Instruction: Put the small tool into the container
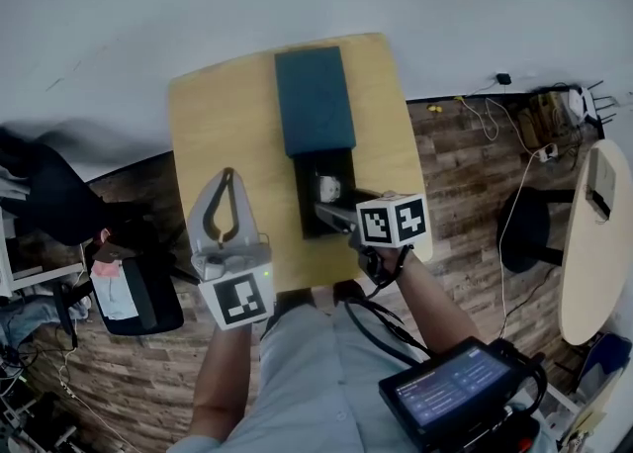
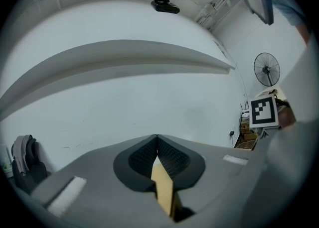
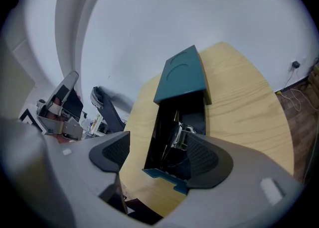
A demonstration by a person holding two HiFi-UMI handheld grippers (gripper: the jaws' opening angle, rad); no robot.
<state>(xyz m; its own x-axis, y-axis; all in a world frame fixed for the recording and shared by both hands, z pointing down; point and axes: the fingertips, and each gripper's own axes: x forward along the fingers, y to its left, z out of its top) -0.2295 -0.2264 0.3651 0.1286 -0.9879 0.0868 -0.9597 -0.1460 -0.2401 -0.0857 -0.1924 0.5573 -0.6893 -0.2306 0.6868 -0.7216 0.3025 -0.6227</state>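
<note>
Holds right tongs (image 1: 329,212) spread over the open container (image 1: 306,194), small tool (image 1: 329,187) inside, teal lid (image 1: 315,100) beyond; left tongs (image 1: 227,176) pressed together above bare counter (image 1: 218,115).

The lid (image 1: 315,100) covers the container's (image 1: 302,206) far half; the near half lies open.

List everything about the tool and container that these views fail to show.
- Small tool: its kind is unclear. It is tiny in the head view and partly behind a pad of the right gripper in the right gripper view.
- Container, far end: covered by its teal lid in both views.
- Table: the left gripper view shows only a sliver between the shut jaws of the left gripper.
</note>
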